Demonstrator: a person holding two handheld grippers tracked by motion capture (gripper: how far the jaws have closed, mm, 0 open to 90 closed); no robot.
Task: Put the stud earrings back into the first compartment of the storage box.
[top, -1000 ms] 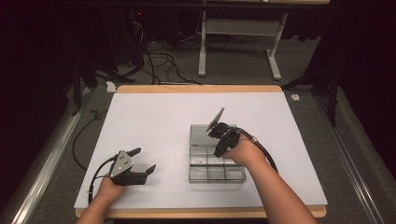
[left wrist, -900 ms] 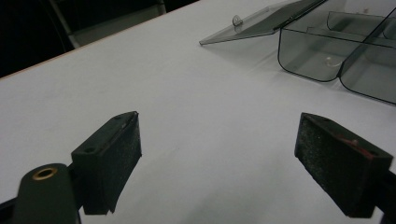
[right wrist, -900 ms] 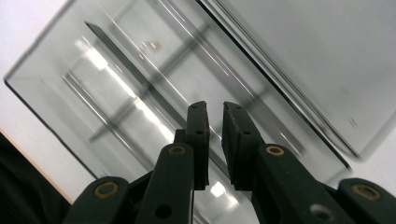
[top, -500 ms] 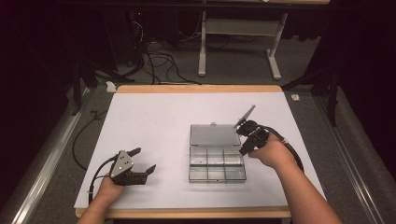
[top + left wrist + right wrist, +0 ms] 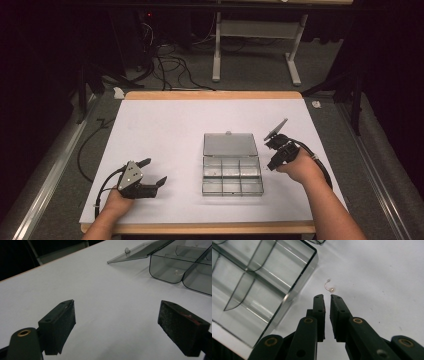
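Observation:
A clear plastic compartment box lies open at the middle of the white table, its lid folded flat on the far side. My right gripper is just right of the box, pointing down at the table. Its jaws stand almost together with nothing between them, after easing apart slightly. A small curved metal piece with a bead at each end lies on the table just beyond the tips, beside the box's corner. My left gripper rests open at the front left, its jaws wide apart over bare table, facing the box.
The white sheet covers the table, with a wooden edge at the far side. Cables and a grey stand are on the floor beyond. The box's compartments look empty.
My right gripper has moved from over the box out to its right side and slightly lower. The left gripper has stayed put.

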